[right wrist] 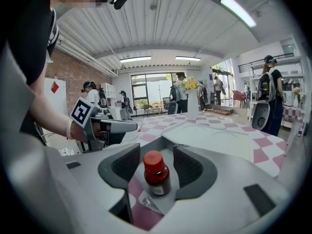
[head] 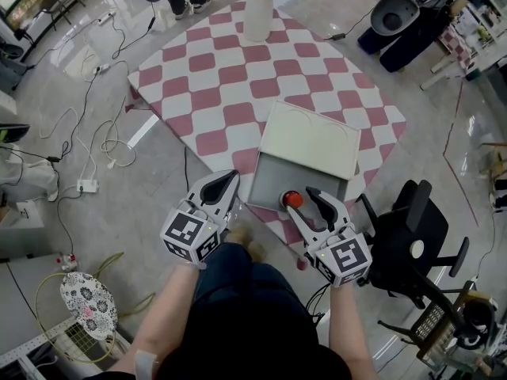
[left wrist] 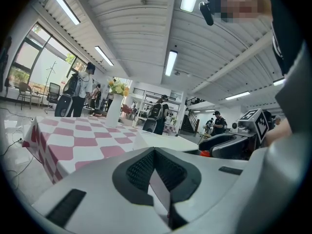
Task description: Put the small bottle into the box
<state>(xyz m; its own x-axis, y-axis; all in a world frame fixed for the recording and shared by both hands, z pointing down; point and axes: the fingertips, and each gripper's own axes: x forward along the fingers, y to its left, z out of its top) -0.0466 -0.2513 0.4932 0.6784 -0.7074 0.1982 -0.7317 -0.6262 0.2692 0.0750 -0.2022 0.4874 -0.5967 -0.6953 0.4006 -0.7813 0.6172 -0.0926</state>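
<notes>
A small dark bottle with a red cap (head: 294,199) (right wrist: 156,174) stands upright on the grey floor of the open box (head: 273,182), close to its near edge. The box's white lid (head: 310,138) lies folded back behind it. My right gripper (head: 306,206) (right wrist: 157,165) is open around the bottle, with a gap showing on each side between the pads and the bottle. My left gripper (head: 225,187) (left wrist: 155,173) is shut and empty, hovering at the table's near edge to the left of the box.
The table carries a pink-and-white checkered cloth (head: 230,77), with a white vase of yellow flowers (head: 259,10) at its far side. A black office chair (head: 412,248) stands close on the right. Cables (head: 95,141) lie on the floor at the left. People stand in the background.
</notes>
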